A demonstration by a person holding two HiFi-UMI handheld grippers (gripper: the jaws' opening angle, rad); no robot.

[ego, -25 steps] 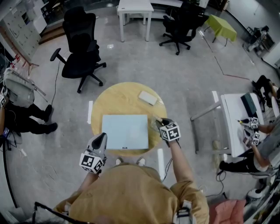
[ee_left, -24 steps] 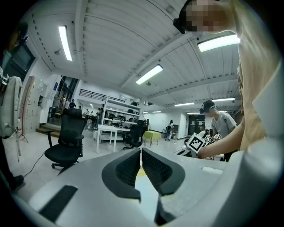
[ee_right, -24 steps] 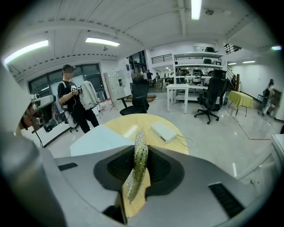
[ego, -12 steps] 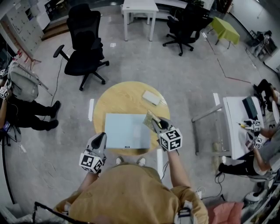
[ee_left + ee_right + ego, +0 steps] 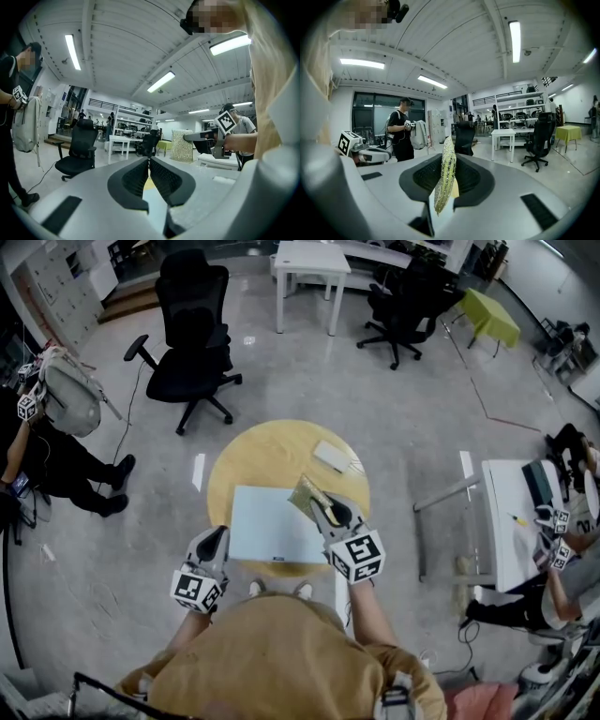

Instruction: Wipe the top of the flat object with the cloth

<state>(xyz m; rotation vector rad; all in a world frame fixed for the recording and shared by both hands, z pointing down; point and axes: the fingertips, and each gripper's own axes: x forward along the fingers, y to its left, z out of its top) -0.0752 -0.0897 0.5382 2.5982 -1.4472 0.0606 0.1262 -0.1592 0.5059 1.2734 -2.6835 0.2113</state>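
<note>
Pale blue flat panel (image 5: 272,526) lies mid-frame on the round wooden surface (image 5: 258,451). The right claw (image 5: 317,505) is clenched on the woven cloth (image 5: 306,491), now over the panel's upper right corner; a second ago it was off the panel's right edge. Only the right gripper view shows the cloth pinched edge-on. The left claw (image 5: 215,538), at the panel's lower left, is pressed together and empty, its position unchanged.

no readable text, numbers or brands; small dark mark (image 5: 275,556) on flat object (image 5: 267,521), illegible
</note>
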